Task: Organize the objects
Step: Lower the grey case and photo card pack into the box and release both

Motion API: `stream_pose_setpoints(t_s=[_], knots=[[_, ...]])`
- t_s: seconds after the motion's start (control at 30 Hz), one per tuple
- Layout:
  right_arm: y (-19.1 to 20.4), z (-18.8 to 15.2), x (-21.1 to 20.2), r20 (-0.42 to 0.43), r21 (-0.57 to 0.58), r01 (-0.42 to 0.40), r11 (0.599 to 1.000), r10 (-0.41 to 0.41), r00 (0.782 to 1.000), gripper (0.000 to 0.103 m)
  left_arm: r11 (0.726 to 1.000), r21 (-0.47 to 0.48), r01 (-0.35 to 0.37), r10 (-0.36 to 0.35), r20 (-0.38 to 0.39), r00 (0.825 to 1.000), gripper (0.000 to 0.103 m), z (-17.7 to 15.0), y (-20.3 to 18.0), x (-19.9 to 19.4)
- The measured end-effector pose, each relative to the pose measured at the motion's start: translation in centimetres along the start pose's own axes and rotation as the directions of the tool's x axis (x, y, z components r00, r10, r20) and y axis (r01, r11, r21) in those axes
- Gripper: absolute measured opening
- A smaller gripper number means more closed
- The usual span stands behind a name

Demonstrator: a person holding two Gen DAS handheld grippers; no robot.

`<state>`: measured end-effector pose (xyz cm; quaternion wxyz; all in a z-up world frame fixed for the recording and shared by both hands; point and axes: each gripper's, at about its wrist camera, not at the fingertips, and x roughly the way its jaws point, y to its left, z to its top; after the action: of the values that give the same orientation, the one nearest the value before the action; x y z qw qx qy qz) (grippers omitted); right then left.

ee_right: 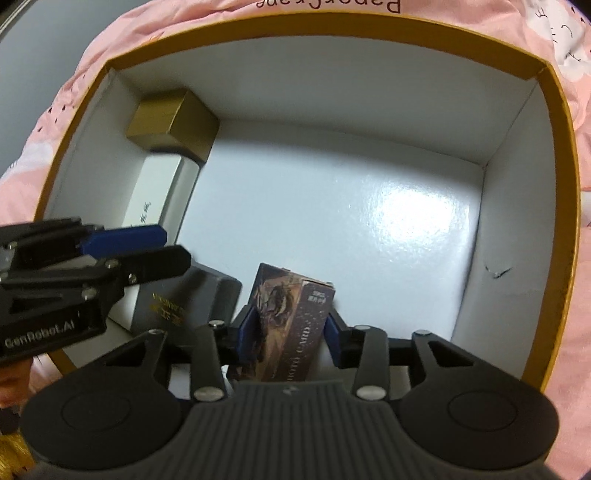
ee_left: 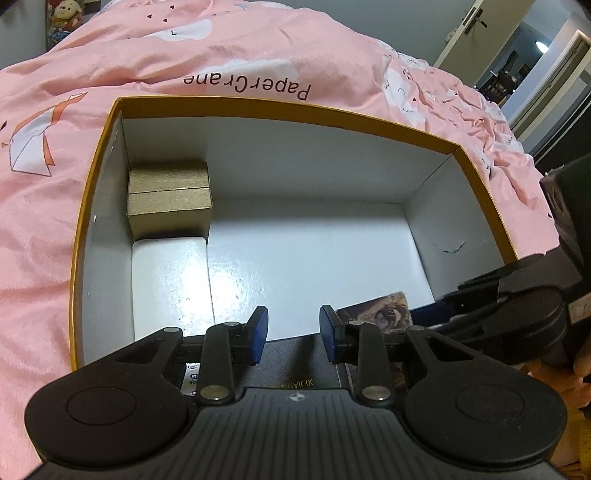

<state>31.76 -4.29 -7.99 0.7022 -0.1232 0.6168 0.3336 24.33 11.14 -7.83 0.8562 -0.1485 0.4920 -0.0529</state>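
Note:
A big open box with a gold rim (ee_left: pixel 280 107) and white inside lies on a pink bed. In it, a gold box (ee_left: pixel 168 197) fills the far left corner, a white box (ee_left: pixel 170 284) lies in front of it, and a dark grey box (ee_right: pixel 184 299) sits at the near side. My left gripper (ee_left: pixel 293 334) is open and empty just above the grey box (ee_left: pixel 295 363). My right gripper (ee_right: pixel 291 339) is shut on a dark photo-card box (ee_right: pixel 291 317), held inside the big box (ee_right: pixel 554 155) near its front wall. The card box (ee_left: pixel 380 308) shows in the left wrist view too.
The pink duvet (ee_left: pixel 258 48) with white prints surrounds the big box. A plush toy (ee_left: pixel 64 16) sits at the far left. A door (ee_left: pixel 476 33) and a lit hallway are at the far right. The box floor (ee_right: pixel 369 206) is bare white in the middle and right.

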Motion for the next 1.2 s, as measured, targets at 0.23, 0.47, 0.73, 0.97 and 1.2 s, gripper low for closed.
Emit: stream_pose_setpoints(t_s=[0.23, 0.47, 0.73, 0.97, 1.2], knots=[[-0.4, -0.5, 0.4, -0.027, 0.018, 0.001, 1.000, 0.000, 1.000, 0.054, 1.000, -0.014, 0.002, -0.002, 0.001, 1.000, 0.034, 0.0, 0.3, 0.0], [-0.5, -0.8, 0.3, -0.044, -0.003, 0.041, 0.999, -0.041, 0.998, 0.058, 1.000, -0.012, 0.007, -0.007, 0.004, 1.000, 0.035, -0.3, 0.1, -0.3], [-0.3, -1.0, 0.3, -0.032, -0.002, -0.002, 1.000, 0.002, 0.999, 0.042, 1.000, -0.003, -0.006, 0.006, 0.008, 1.000, 0.034, -0.6, 0.0, -0.3], [0.0, -1.0, 0.5, -0.032, -0.030, -0.020, 0.999, 0.020, 0.999, 0.036, 1.000, 0.000, 0.000, 0.000, 0.030, 1.000, 0.034, -0.8, -0.2, -0.7], [1.4, -2.1, -2.9, 0.088, -0.090, 0.063, 0.994, -0.056, 0.995, 0.036, 0.999, 0.046, -0.010, 0.005, 0.100, 0.995, 0.034, -1.5, -2.0, -3.7]])
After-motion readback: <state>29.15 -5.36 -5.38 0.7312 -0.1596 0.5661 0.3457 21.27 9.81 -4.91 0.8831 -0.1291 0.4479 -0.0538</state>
